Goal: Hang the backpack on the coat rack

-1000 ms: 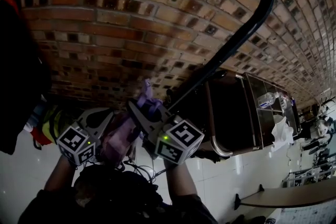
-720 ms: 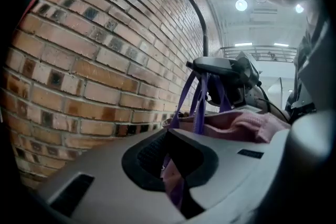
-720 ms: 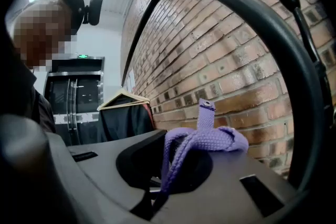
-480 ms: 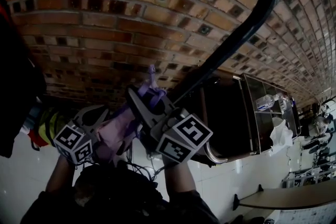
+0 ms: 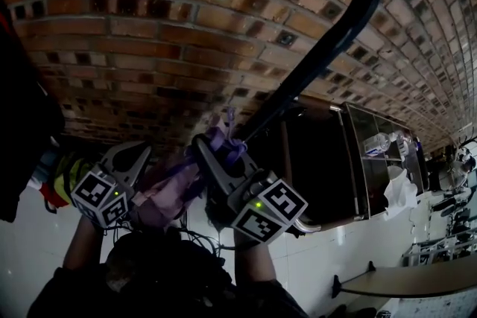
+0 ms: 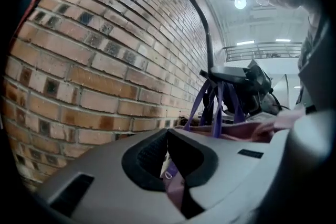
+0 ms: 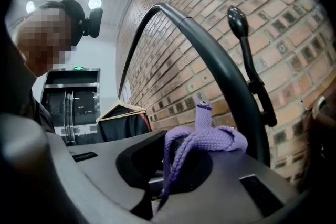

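Black coat rack (image 5: 328,48) curves up the brick wall (image 5: 149,33), and the pink-purple backpack (image 5: 168,186) hangs low in front of it between both grippers, on no hook yet. Over the last second both hands have brought it up toward the pole. The right gripper (image 5: 212,160), clenched on the purple carry loop (image 7: 210,136), now has it just beside the pole, and the left gripper (image 5: 138,156) grips the bag's pink edge. Looks like the lift stage, with the loop still needing to go over the knobbed hook (image 7: 237,21) higher up.
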A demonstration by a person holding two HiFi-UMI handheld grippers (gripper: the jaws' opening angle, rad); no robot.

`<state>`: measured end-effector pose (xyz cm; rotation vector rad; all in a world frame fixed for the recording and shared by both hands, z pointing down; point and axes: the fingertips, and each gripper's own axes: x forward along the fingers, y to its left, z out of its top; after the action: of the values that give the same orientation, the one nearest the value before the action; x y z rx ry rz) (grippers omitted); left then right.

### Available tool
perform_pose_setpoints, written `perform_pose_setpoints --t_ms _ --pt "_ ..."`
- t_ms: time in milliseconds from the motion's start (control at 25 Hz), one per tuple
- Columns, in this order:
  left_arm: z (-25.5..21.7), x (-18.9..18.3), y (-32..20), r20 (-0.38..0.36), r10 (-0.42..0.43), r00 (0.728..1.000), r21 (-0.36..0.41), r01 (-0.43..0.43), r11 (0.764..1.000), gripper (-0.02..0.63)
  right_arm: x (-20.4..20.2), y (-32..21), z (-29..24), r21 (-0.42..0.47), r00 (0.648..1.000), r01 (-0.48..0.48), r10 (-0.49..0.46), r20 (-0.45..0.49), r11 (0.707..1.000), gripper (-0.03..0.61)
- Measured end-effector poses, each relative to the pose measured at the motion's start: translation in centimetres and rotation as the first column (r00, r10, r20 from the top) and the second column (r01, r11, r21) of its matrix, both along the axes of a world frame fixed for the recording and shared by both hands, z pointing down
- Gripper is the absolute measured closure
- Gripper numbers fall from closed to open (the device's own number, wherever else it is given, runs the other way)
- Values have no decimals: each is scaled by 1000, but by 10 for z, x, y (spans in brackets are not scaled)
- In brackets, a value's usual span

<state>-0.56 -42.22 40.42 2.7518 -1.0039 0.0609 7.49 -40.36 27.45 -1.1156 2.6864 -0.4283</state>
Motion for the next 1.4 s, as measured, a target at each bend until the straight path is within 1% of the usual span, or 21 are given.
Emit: perform_pose_setpoints --t_ms 160,480,760,880,1080,1160,1320,1400 --pt "-12 9 0 -2 18 1000 20 -18 1000 600 12 -1 21 -51 999 -32 33 25 998 574" --pt "-8 21 4 18 45 999 12 -45 999 600 25 6 36 -51 998 -38 40 51 998 574" --pt "-2 37 10 21 73 997 3 -73 997 600 30 18 60 -16 999 -16 16 -37 1000 574" --pt "1 41 13 30 86 996 0 -86 996 600 31 26 77 -27 996 -5 3 -92 1000 572" --pt "8 44 18 34 90 995 -17 -90 996 600 41 25 98 5 980 -65 65 -190 998 568" --pt "11 44 20 42 96 995 -20 -95 995 600 41 27 99 5 979 -67 67 -195 998 566" --pt "16 44 26 47 105 993 -27 -104 994 600 39 29 102 12 988 -67 68 -139 998 552" --pt "19 44 29 43 109 993 -36 -107 994 600 40 30 105 22 987 -81 83 -140 996 544"
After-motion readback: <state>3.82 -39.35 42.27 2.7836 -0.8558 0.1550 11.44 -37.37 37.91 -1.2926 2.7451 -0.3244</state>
